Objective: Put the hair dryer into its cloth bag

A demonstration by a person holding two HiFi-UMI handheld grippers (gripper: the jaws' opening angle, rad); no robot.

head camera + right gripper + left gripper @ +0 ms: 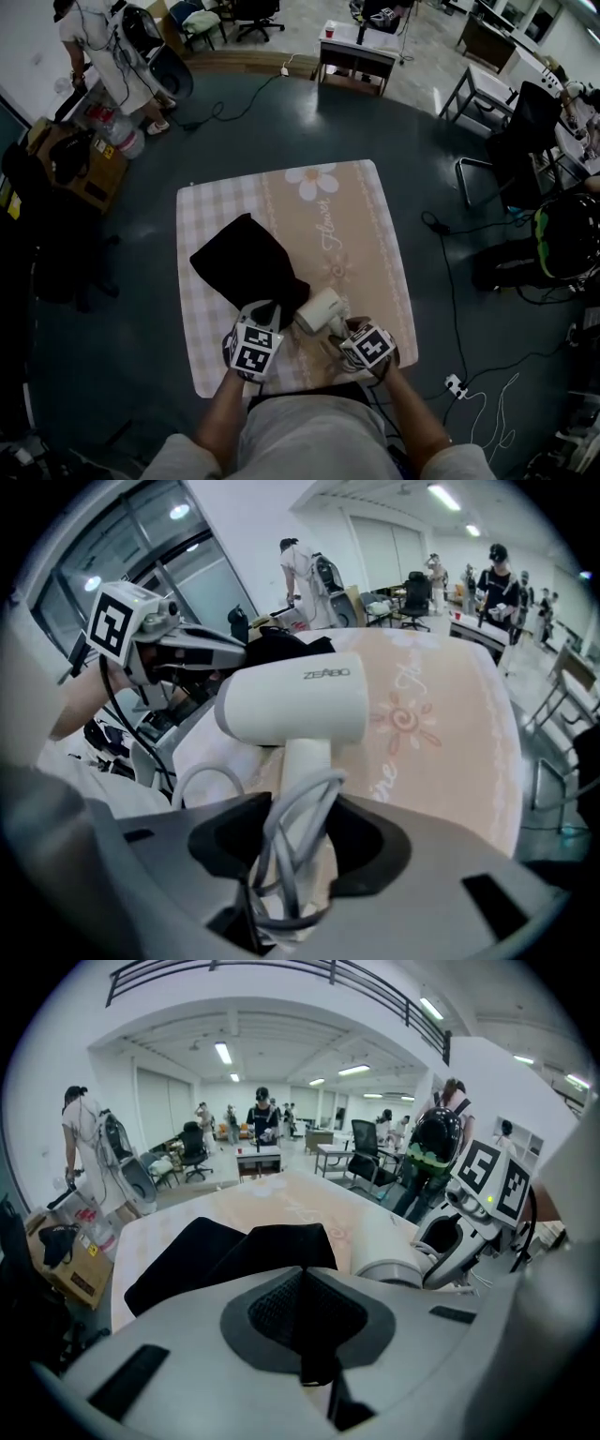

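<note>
A black cloth bag (pixel 246 262) lies on a pink and checked mat (pixel 356 216) on the floor. My left gripper (pixel 269 317) is shut on the bag's near edge; in the left gripper view black fabric (pixel 225 1246) is pinched between the jaws (pixel 302 1335). A white hair dryer (pixel 321 311) sits just right of the bag's mouth. My right gripper (pixel 341 330) is shut on its handle. In the right gripper view the dryer (pixel 295 705) stands upright above the jaws (pixel 291 846), its barrel pointing left at the bag (pixel 281 647), with the grey cord (pixel 272 874) looped between the pads.
A power strip (pixel 455 382) and cables lie on the dark floor right of the mat. A person (pixel 103 56) stands at the far left by a cardboard box (pixel 89 169). Chairs and desks (pixel 356 47) ring the back and right side.
</note>
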